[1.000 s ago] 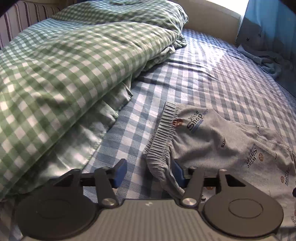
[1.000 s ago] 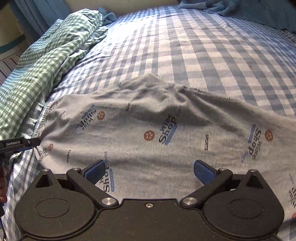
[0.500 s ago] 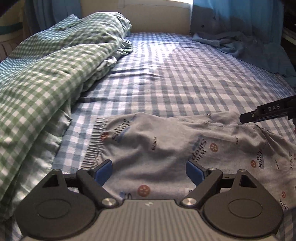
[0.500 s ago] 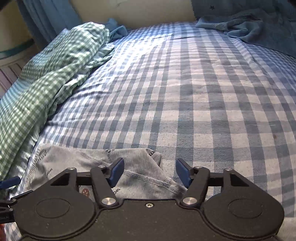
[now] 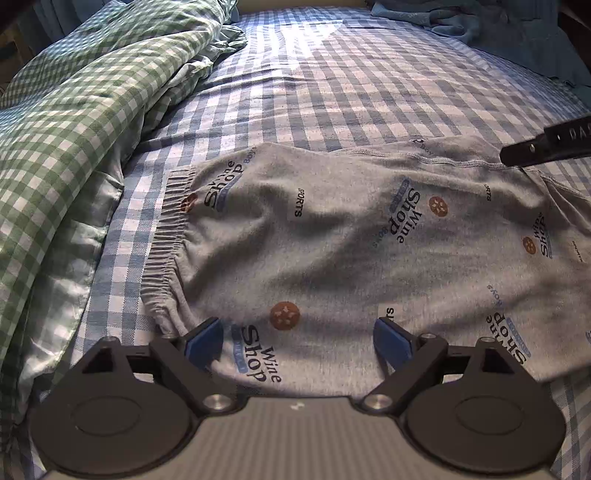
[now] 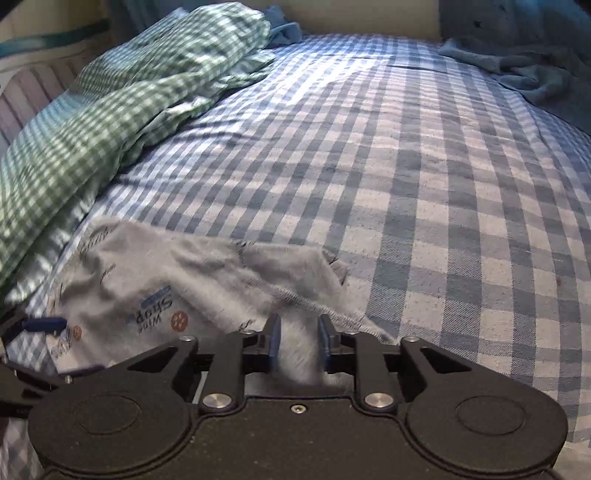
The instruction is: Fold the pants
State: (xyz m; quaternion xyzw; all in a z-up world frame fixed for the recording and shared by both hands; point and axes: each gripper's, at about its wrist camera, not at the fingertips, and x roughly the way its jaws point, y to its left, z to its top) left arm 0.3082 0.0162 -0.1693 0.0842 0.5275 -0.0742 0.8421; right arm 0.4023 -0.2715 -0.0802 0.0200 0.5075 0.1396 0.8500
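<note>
Grey pants (image 5: 332, 236) printed with "Wine Shop" lie spread on the blue checked bed sheet (image 5: 332, 85), with the elastic waistband (image 5: 166, 243) at the left. My left gripper (image 5: 299, 341) is open and hovers over the near edge of the pants by the waistband. My right gripper (image 6: 298, 338) has its jaws closed on a fold of the grey pants (image 6: 177, 280) at the far edge. A black arm of the right gripper (image 5: 546, 146) shows at the right in the left wrist view. The left gripper's blue tip (image 6: 44, 325) shows at the left in the right wrist view.
A bunched green checked duvet (image 5: 74, 110) lies along the left side of the bed and also shows in the right wrist view (image 6: 122, 92). A crumpled blue cloth (image 5: 480, 26) lies at the far right by the headboard.
My right gripper's jaws have closed from open onto a fold of the pants. My left gripper let go of the waistband a second ago and now hovers open, closer over the pants.
</note>
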